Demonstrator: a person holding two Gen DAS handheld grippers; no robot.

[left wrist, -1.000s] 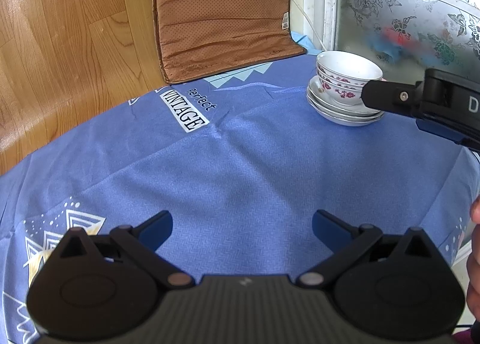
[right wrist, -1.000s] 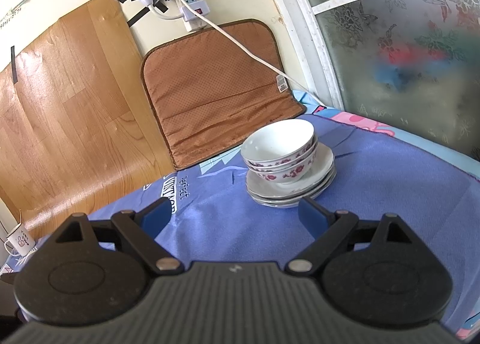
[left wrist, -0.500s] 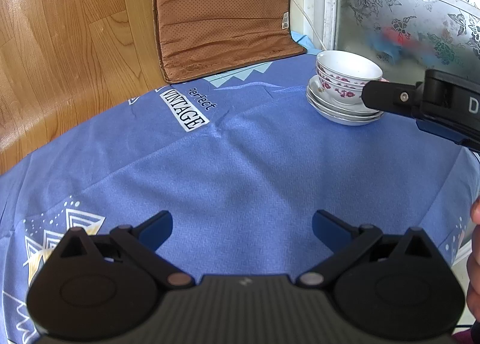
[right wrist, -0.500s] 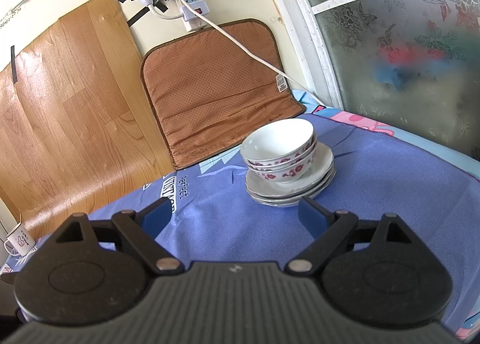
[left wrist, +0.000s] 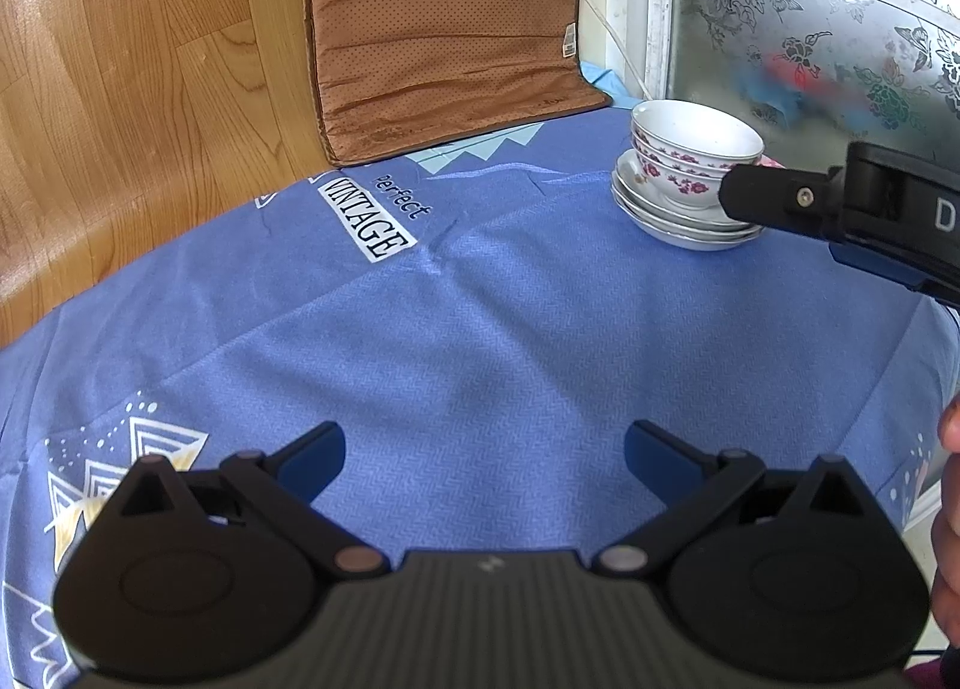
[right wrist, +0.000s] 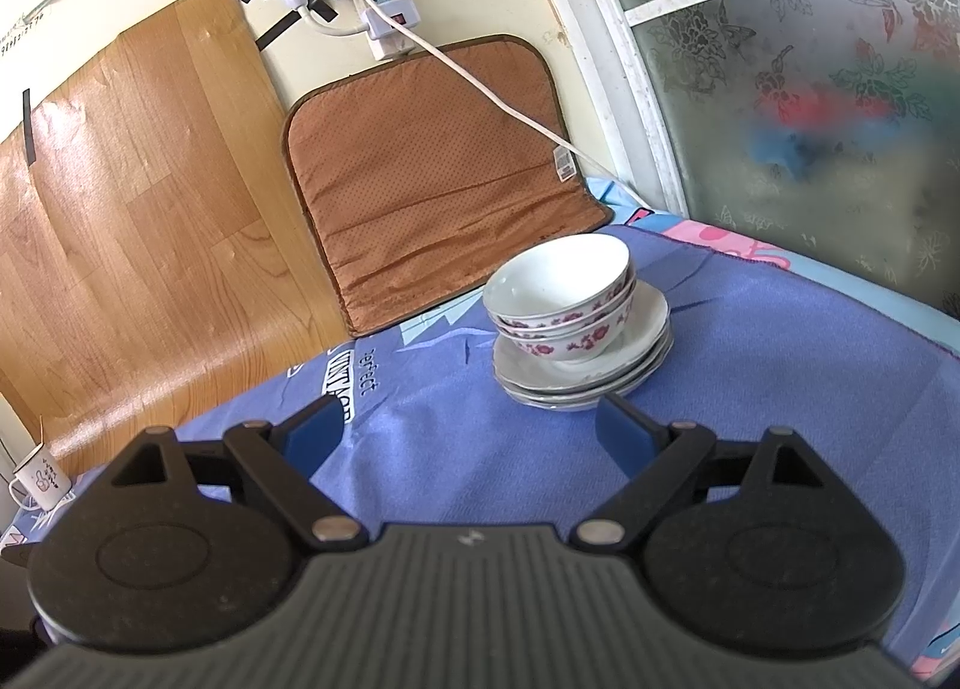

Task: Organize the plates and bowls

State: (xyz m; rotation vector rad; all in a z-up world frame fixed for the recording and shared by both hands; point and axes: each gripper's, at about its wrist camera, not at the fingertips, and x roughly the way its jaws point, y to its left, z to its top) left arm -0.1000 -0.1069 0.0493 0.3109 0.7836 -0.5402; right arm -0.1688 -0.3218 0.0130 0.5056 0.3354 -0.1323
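I had both tongs spread wide and holding nothing. The left tongs (left wrist: 483, 452) hung at the bottom of their frame over bare blue cloth (left wrist: 480, 341), well apart from the crockery; I judged that a waiting pose, since nothing lay near them to grasp. The right tongs (right wrist: 469, 430) sat at the bottom of their own frame, pointed at the stack, the right-hand fingertip (right wrist: 618, 428) just short of the lowest plate's rim. That looked to me like tongs released from, or lined up on, the pile; I could not tell which.

The stack stood right of centre in the right view and at the upper right of the left view, near the bench's far edge. I counted three bowls (right wrist: 564, 293), nested one inside another, resting on the plates (right wrist: 645, 356); there seemed to be three or four of those, their rims too close to separate. Nesting like with like keeps the pile compact and steady, so sorting looked finished.

Beyond, a brown cushion (right wrist: 432, 185) leaned against the wall.
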